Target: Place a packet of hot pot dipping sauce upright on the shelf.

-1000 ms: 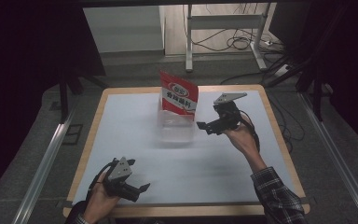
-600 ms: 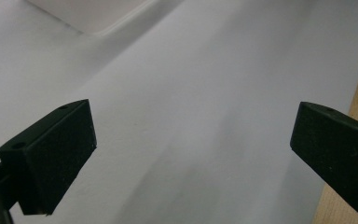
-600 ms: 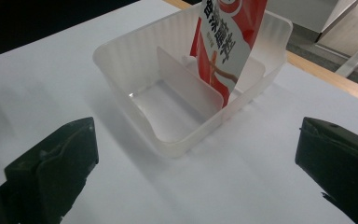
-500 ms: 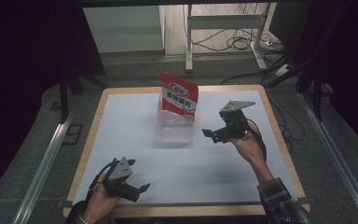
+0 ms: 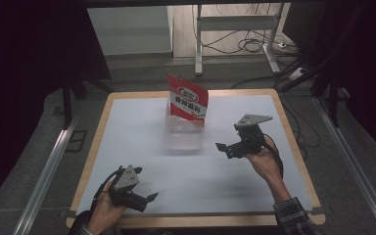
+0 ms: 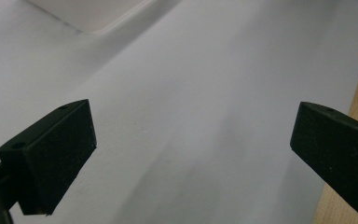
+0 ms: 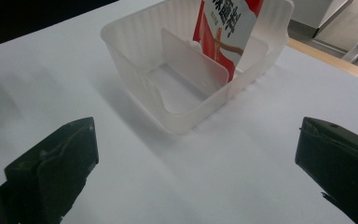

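The right gripper is hanging in the air with its jaws spread wide and nothing between them, just beside the clear plastic box that is sitting near the middle of the table, a bit toward the far edge. A red and white packet is standing up in the far part of the box, behind a thin wall that is splitting the box in two, and the near part is looking empty. The left gripper is resting near the near left corner of the table, also spread wide and holding nothing. The packet is standing tall and leaning a little, so a bump on the box could be knocking it over. The box is looking light, so a push from a jaw might be sliding it across the smooth top. A grab at the thin rim could be slipping off. A pale sheet is covering the table, and a wooden edge is showing around it. The room around is looking dark, with cables lying on the floor past the far edge and a metal rail running along the left side.
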The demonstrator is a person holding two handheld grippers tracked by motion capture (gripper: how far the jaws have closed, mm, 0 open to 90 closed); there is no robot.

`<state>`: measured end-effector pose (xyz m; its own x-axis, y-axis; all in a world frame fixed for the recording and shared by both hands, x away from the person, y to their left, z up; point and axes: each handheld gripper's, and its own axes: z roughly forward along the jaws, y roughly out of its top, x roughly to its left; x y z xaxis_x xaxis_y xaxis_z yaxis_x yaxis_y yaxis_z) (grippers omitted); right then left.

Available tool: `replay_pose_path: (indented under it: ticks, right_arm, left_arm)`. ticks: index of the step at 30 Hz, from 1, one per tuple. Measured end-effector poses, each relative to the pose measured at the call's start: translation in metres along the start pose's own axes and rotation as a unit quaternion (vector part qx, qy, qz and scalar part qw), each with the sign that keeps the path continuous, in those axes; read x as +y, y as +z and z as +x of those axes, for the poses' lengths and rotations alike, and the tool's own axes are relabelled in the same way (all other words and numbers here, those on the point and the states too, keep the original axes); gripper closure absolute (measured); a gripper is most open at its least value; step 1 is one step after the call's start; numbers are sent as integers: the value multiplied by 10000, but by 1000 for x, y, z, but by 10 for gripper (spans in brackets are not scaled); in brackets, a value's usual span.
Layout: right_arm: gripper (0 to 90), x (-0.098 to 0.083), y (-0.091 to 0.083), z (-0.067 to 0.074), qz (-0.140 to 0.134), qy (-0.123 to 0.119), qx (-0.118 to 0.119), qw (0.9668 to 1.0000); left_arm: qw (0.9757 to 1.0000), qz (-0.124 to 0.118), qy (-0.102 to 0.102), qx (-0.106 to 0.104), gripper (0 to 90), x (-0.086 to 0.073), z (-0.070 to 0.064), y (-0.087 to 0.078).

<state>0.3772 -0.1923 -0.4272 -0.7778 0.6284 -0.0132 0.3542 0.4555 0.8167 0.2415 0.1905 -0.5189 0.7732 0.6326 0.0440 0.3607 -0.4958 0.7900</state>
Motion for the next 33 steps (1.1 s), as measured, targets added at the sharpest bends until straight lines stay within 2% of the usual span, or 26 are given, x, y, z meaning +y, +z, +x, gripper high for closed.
replay_pose_path:
  ticks: [16, 27, 33]
  right_arm:
    - [0, -20, -8, 16, 102, -189, -98, 9997]
    - [0, -33, -16, 22, 268, -152, -173, 9994]
    - [0, -39, -25, 24, 232, -84, -216, 9995]
  left_arm:
    - [10000, -12, -13, 9, 0, 0, 0, -1]
    - [10000, -4, -22, 25, 0, -1, 1, -1]
    - [10000, 3, -18, 32, 0, -1, 1, -1]
